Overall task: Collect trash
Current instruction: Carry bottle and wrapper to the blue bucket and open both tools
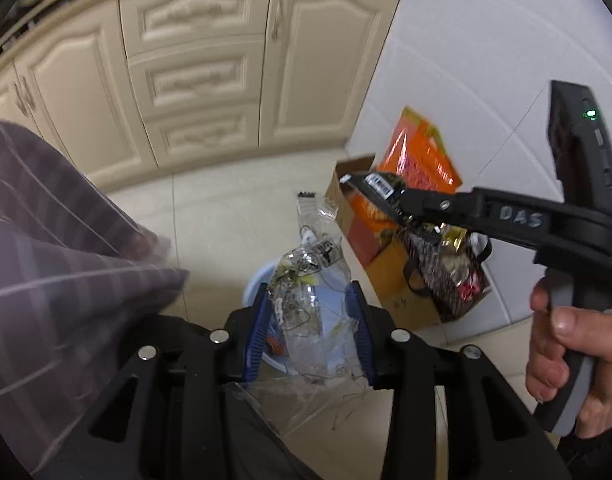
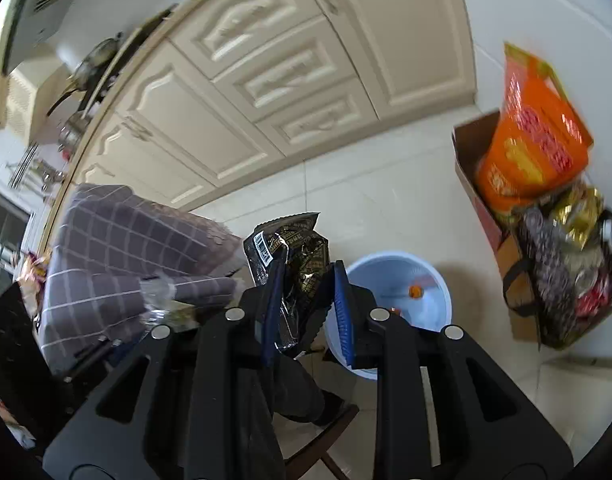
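both hand-held grippers carried trash: the left hand-held gripper [image 1: 314, 320] pinched a clear plastic wrapper [image 1: 306, 280], the right hand-held gripper [image 2: 306, 304] a black foil packet [image 2: 289, 256], poised over the near blue bin [image 2: 406, 276], seemingly for dropping.

Cream base cabinets [image 1: 193, 68] run along the far side, with raised-panel doors, a stack of three drawers between them and metal handles. A pale countertop [image 2: 117, 64] edges their top and carries cookware, blurred in the right wrist view. The floor [image 1: 233, 208] is of large off-white glossy tiles with thin joints. A plain white wall [image 1: 486, 52] meets the cabinet end. A cardboard box [image 2: 466, 152] stands against that wall. Lighting is even and soft.
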